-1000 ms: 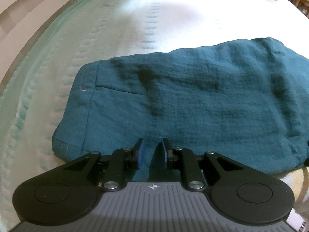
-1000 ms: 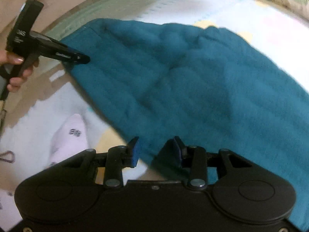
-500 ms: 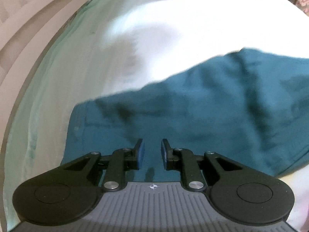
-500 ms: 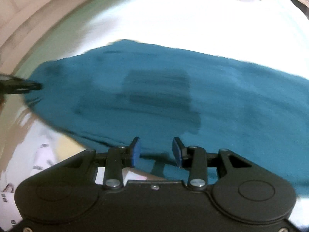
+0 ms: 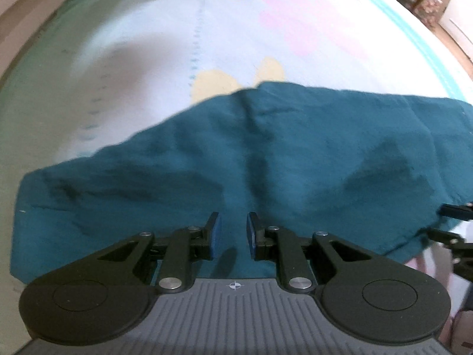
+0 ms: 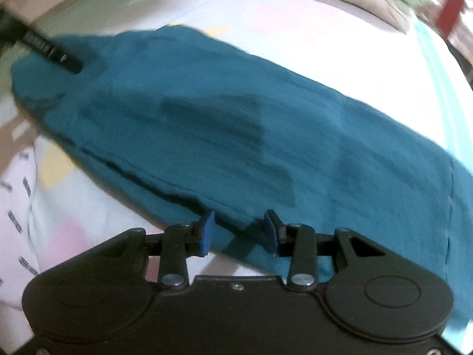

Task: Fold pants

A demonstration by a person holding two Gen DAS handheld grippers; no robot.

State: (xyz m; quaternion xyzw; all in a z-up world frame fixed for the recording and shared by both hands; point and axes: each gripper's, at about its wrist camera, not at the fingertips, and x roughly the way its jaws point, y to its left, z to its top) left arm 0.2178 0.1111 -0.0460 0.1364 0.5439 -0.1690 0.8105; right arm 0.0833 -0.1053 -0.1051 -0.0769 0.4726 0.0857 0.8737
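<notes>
The teal crinkled cotton pants (image 5: pixel 266 159) lie as a long folded band across the pastel-printed bed sheet (image 5: pixel 207 44). Both views have pulled back from the cloth. Left tongs (image 5: pixel 233 233) and right tongs (image 6: pixel 238 230) hover released, empty, so this fold looks done.

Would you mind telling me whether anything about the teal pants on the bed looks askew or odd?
Nothing is damaged. The pants lie slantwise on the bed sheet, still wrinkled, with soft creases through the middle.
</notes>
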